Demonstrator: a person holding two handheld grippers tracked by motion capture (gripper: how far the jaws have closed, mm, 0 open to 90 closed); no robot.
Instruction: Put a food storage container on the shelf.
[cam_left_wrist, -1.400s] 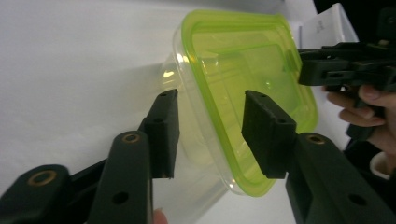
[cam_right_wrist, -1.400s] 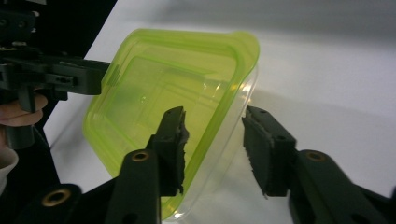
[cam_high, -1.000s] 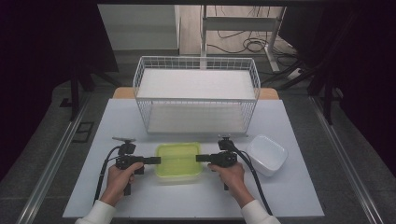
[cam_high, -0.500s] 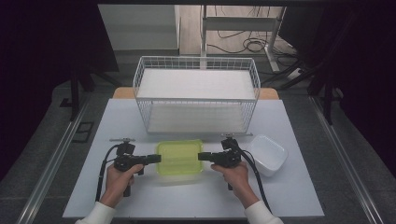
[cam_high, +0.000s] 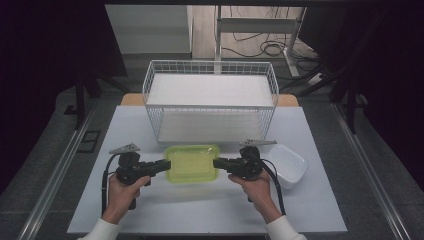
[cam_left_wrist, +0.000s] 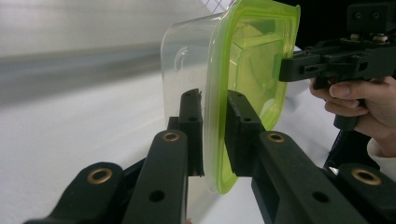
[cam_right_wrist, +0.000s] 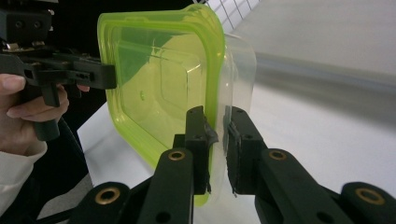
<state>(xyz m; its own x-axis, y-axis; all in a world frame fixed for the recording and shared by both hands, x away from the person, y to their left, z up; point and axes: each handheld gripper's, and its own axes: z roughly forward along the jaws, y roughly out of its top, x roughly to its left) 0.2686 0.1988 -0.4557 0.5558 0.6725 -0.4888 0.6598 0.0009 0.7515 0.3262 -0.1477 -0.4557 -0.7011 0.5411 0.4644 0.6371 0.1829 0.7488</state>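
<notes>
A clear plastic container with a yellow-green lid hangs level just above the white table, held from both sides. My left gripper is shut on its left rim; in the left gripper view the jaws pinch the lid's edge, with the clear tub wall on their left. My right gripper is shut on the opposite rim, and in the right gripper view its pads clamp the lid flange. Each gripper view also catches the other gripper on the far edge.
A white wire basket stands just behind the container, with a white liner inside it. An open white tub lies on the table to the right of my right hand. Dark floor and rails flank the table.
Both hands have risen with the lidded container between them, carrying it a little closer to the wire basket. Both grips look the same.
</notes>
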